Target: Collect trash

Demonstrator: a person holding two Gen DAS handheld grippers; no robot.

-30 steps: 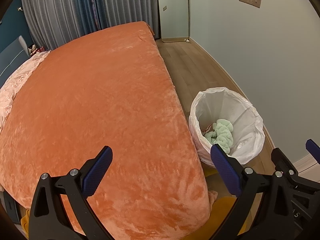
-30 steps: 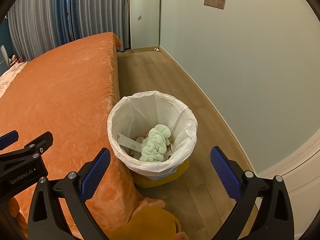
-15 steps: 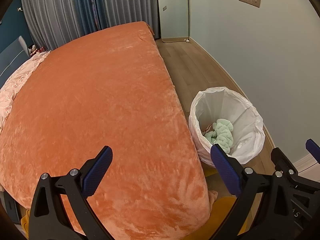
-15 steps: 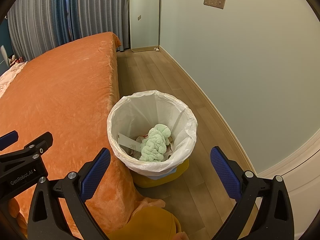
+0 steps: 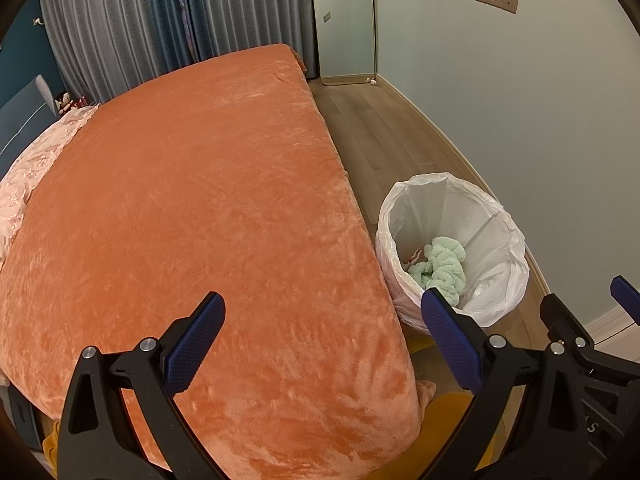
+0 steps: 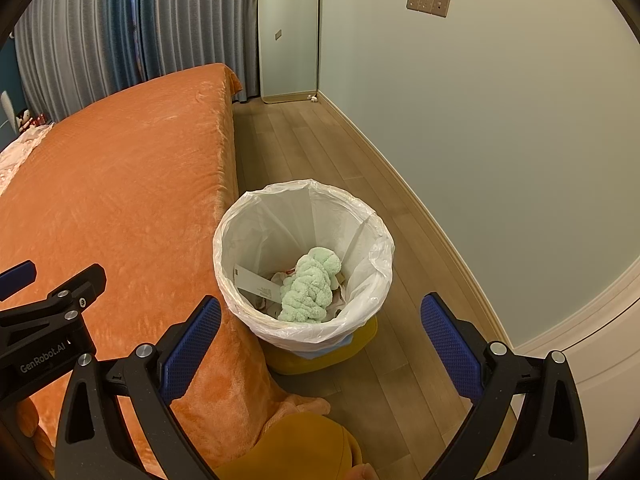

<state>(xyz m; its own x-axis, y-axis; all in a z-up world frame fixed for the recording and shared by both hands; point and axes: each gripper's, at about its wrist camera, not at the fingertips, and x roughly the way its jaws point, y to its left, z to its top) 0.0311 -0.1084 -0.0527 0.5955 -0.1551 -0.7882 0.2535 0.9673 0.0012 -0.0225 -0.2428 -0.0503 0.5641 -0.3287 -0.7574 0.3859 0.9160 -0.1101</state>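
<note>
Both tongs, left and right, gape empty; bin bottom hidden under green yarn

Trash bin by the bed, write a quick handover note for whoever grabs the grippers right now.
Left gripper: open, empty, over the orange bed.
Right gripper: open, empty, over the trash bin.
Bin: on the floor against the bed's side, white liner in, holding a green fuzzy bundle, a paper tag and smaller scraps.
Done: those pieces are binned.
Left: no loose trash shows on the bed or floor here; check elsewhere.
</note>
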